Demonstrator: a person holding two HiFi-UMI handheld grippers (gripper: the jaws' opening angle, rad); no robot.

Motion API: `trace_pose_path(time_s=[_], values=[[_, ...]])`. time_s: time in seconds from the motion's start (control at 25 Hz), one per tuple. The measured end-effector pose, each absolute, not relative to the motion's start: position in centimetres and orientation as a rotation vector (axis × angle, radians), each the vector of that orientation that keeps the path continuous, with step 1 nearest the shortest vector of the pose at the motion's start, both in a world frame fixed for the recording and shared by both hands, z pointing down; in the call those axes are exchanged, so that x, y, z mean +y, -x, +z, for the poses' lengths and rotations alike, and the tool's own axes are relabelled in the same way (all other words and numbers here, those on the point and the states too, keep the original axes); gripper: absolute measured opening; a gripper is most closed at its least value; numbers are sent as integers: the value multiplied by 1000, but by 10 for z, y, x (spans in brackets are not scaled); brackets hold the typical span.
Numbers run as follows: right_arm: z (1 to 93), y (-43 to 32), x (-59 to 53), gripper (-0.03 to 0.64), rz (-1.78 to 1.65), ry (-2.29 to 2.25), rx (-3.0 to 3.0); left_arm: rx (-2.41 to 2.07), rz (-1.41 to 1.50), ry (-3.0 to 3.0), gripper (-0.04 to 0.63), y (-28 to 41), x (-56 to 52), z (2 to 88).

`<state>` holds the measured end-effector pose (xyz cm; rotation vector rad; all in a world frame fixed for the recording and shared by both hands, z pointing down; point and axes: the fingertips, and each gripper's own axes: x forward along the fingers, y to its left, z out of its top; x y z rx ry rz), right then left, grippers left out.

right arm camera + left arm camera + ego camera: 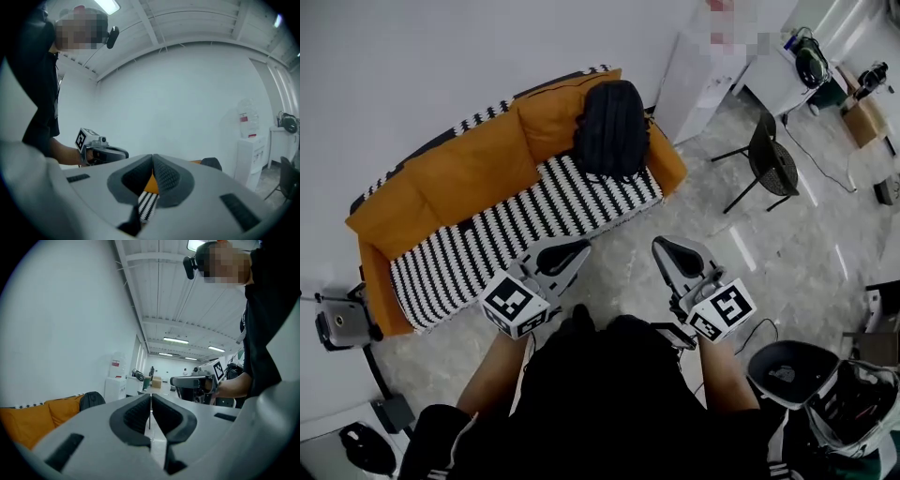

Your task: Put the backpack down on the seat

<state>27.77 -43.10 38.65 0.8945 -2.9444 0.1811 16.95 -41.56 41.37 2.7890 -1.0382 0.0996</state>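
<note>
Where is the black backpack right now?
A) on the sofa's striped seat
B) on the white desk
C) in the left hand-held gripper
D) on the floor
A: the backpack rests on the sofa seat against the orange back cushion, apart from the left hand-held gripper and right hand-held gripper, both shut.
</note>
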Motion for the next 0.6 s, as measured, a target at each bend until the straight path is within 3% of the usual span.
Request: trace_pose_path(time_s=[0.6], values=[[387,-345,-391,26,189,-768,-2969,-1004,142,-2767,31,-247,-373,412]])
